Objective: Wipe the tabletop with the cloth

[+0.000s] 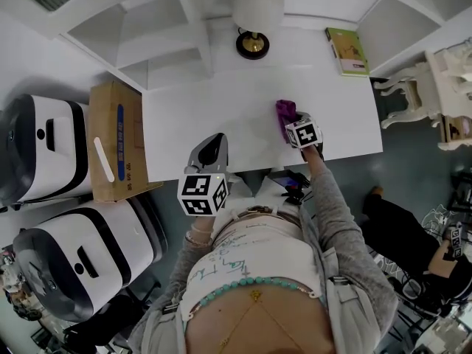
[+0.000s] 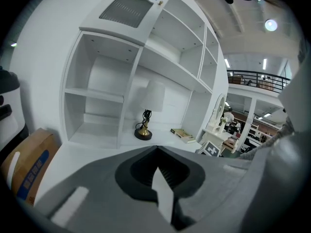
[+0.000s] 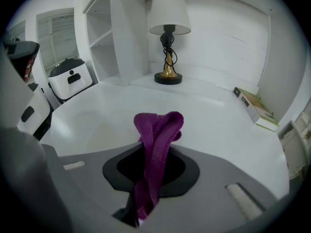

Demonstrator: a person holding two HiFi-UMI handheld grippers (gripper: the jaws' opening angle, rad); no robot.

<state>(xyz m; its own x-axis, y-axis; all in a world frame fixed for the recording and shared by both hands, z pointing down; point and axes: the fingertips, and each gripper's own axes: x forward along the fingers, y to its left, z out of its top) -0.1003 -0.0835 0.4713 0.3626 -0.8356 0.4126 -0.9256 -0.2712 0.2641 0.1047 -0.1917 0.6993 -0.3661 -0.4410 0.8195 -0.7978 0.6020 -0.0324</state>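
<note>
Two tools were in my feed, and only one carried anything. The right tool (image 3: 148, 176) was clamped on the purple cloth (image 3: 158, 130), which ran up between its jaws and stood out ahead of them in a doubled fold. From the head view that right tool (image 1: 290, 124) sat over the worktop (image 1: 221, 116) right of the middle, roughly halfway between the near edge and the back edge, with the cloth (image 1: 285, 111) at its tip. I could not tell whether the fold was touching the surface.

The left tool (image 2: 163, 193) had its jaws together on nothing. It hung at the near edge, left of the middle (image 1: 212, 150), well apart from the cloth.

I judged the cloth light, soft and limp, a knitted thing that would bunch and sag, not keep any shape. A grip on the gathered middle, as it was, seemed sound, since it left a loop ahead of the jaws to bear on the worktop. Friction on the wipe might drag it out of a loose pinch. A lamp (image 1: 253, 43) and a book (image 1: 346, 50) stood along the back edge, so strokes that way would need care.
</note>
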